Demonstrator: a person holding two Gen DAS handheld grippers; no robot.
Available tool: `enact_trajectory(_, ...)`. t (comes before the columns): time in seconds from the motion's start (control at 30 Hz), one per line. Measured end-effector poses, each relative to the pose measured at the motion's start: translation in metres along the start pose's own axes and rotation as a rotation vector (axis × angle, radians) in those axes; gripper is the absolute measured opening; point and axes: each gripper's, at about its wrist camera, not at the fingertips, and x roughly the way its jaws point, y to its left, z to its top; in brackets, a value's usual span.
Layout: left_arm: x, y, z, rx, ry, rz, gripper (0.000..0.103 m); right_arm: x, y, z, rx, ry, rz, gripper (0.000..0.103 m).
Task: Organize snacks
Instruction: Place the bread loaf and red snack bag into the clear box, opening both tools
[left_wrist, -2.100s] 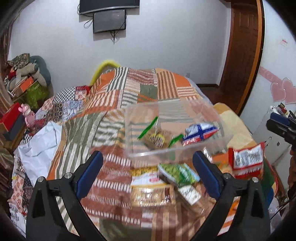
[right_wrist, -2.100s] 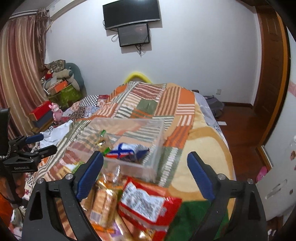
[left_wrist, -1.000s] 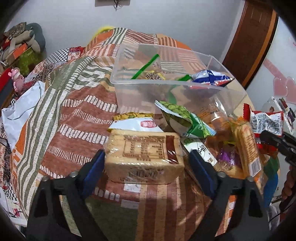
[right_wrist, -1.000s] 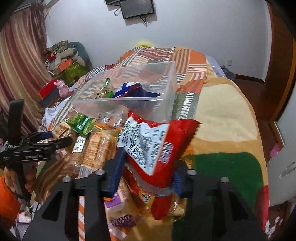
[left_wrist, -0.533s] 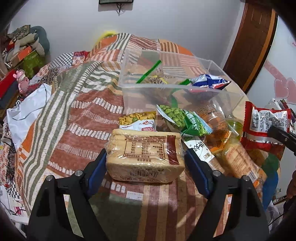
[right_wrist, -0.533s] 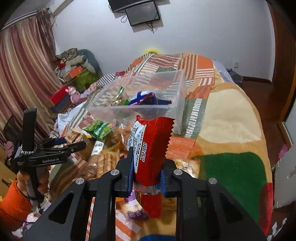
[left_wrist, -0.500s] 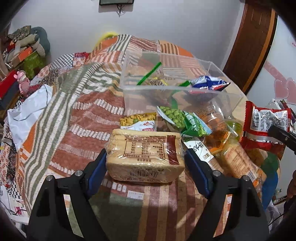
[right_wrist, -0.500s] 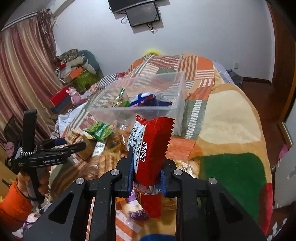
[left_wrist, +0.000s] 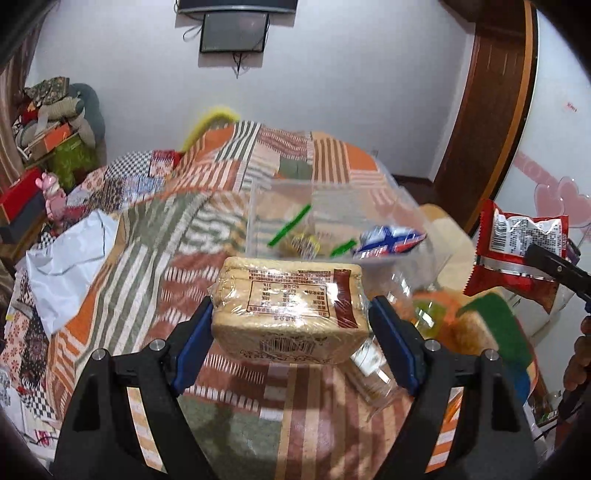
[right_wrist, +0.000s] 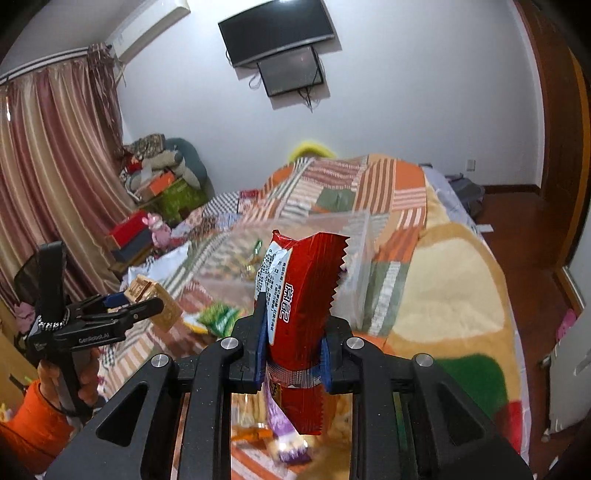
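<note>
My left gripper (left_wrist: 291, 332) is shut on a wide tan pack of biscuits (left_wrist: 290, 306), lifted off the patchwork bedspread (left_wrist: 147, 258); the same biscuit pack (right_wrist: 151, 299) shows in the right wrist view, held by the left gripper (right_wrist: 136, 302). My right gripper (right_wrist: 291, 354) is shut on a red snack bag (right_wrist: 299, 295), held upright above the bed. That red bag (left_wrist: 517, 251) hangs at the right edge of the left wrist view. Beyond both stands a clear plastic bin (left_wrist: 332, 218) holding a blue and white packet (left_wrist: 388, 240) and green-wrapped snacks (left_wrist: 290, 230).
More snack packets lie on the bed below the grippers, among them a green bag (right_wrist: 216, 317) and a purple wrapper (right_wrist: 286, 435). A white sheet (left_wrist: 66, 262) and boxes (right_wrist: 129, 229) crowd the left. A wooden door (left_wrist: 484, 110) stands right. A hand in an orange sleeve (right_wrist: 33, 421) holds the left gripper.
Both grippers have risen off the bed, the left with the biscuit pack and the right with the red bag. The right jaws closed on the bag about a second ago.
</note>
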Motion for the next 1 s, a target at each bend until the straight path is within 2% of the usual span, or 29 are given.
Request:
enact_trajectory(0.23,0.002,-0.007,0.032,0.017,-0.062,-0.003,0.082,0.006,0.004,0.022,-0.008,-0.074,-0.01,0.02)
enact_trajectory(0.47,0.027,-0.008,0.054,0.017,-0.06,-0.002,0.082,0.024,0.001,0.037,-0.001,-0.116,-0.046,0.02)
enact_trajectory(0.77,0.084,-0.002,0.062,-0.01,0.028,-0.004,0.082,0.065,-0.013,0.044,0.039,-0.078,-0.1,0.02)
enact_trajectory(1.0,0.112,-0.011,0.058,0.031,0.059,-0.002,0.082,0.094,-0.017,0.047,0.022,-0.014,-0.11,0.02)
